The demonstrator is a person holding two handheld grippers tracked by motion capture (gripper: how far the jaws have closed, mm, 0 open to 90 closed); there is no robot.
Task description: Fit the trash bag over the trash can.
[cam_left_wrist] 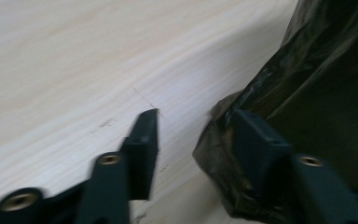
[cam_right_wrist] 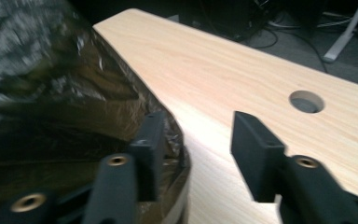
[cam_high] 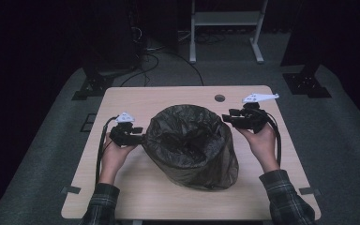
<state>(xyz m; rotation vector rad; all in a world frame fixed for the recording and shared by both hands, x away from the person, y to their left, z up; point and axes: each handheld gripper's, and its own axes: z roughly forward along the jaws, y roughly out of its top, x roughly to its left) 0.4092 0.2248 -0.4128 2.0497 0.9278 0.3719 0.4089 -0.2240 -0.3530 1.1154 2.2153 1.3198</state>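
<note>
A black plastic bin bag, open at the top and crinkled, stands in the middle of the light wooden table. My left gripper is at the bag's left side, low near the tabletop. In the left gripper view the gripper stands open: one jaw is over bare wood, the other lies against the bag's film, with a fold of the bag's edge in the gap. My right gripper is at the bag's upper right rim. It too is open, one jaw over the bag, the other over the table.
A round cable hole sits in the table behind the right gripper. On the dark carpet beyond the table stand a white frame, black stand feet and loose cables. Bare wood lies in front of the bag.
</note>
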